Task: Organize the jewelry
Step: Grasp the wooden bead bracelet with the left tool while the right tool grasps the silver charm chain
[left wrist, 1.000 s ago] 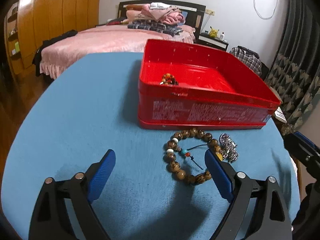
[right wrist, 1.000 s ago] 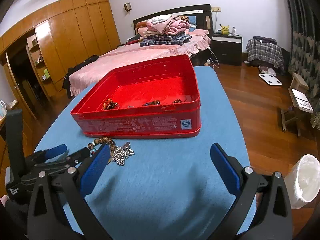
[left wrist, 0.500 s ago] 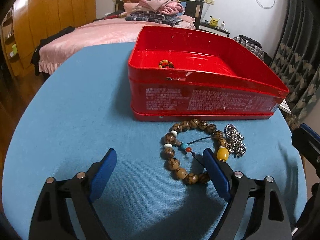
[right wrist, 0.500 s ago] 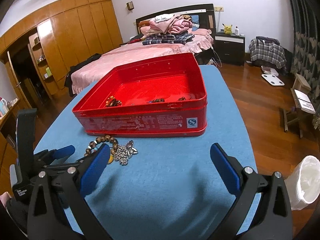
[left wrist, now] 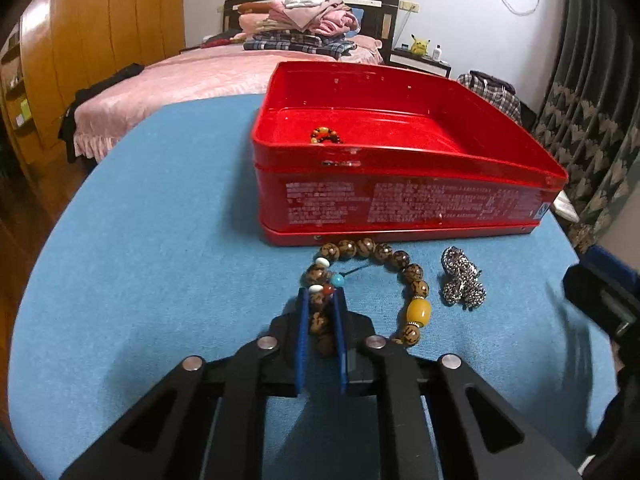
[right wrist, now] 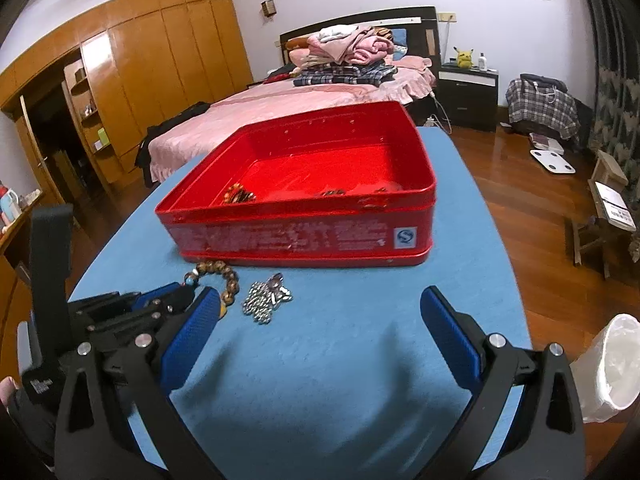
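Note:
A wooden bead bracelet with a yellow bead lies on the blue table just in front of the red tin box. My left gripper is shut on the left side of the bracelet, which still rests on the table. A silver chain lies in a heap to the bracelet's right; it also shows in the right wrist view. An orange bead bracelet lies inside the box. My right gripper is open and empty above the table, right of the chain.
The box holds a few more small pieces. The blue table drops off at the right to a wooden floor with a white bin. A pink bed stands behind.
My left gripper has moved forward and closed its fingers on the left side of the wooden bead bracelet. My right gripper has stayed open and shifted a little closer to the box.

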A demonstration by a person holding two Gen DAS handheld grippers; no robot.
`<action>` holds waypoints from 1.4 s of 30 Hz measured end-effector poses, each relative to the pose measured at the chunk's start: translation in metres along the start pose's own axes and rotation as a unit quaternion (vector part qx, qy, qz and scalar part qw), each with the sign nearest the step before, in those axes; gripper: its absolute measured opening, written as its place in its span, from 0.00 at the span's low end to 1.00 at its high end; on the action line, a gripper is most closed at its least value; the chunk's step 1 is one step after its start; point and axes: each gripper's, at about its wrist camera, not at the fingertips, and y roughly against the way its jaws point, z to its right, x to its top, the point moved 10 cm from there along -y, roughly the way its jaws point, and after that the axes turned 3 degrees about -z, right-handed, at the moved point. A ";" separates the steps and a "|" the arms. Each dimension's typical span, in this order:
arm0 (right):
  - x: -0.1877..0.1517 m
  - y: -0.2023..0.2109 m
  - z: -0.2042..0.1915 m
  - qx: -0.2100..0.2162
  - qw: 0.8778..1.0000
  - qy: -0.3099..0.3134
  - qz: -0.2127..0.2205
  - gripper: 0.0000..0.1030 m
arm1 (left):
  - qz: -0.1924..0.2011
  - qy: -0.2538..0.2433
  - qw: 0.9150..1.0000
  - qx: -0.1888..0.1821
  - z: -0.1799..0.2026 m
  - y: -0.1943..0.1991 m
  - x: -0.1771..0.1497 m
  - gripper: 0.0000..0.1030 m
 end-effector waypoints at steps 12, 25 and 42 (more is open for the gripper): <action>-0.016 -0.024 -0.024 -0.006 0.999 0.034 -0.030 0.77 | 0.006 0.011 1.000 0.006 -0.023 0.003 0.000 0.12; -0.023 -0.052 -0.041 -0.014 0.996 0.031 -0.085 0.52 | 0.006 0.018 1.000 -0.004 -0.028 0.003 -0.004 0.12; -0.021 -0.056 -0.039 -0.007 0.995 0.015 -0.094 0.18 | 0.007 0.016 1.000 -0.006 -0.029 0.002 -0.002 0.12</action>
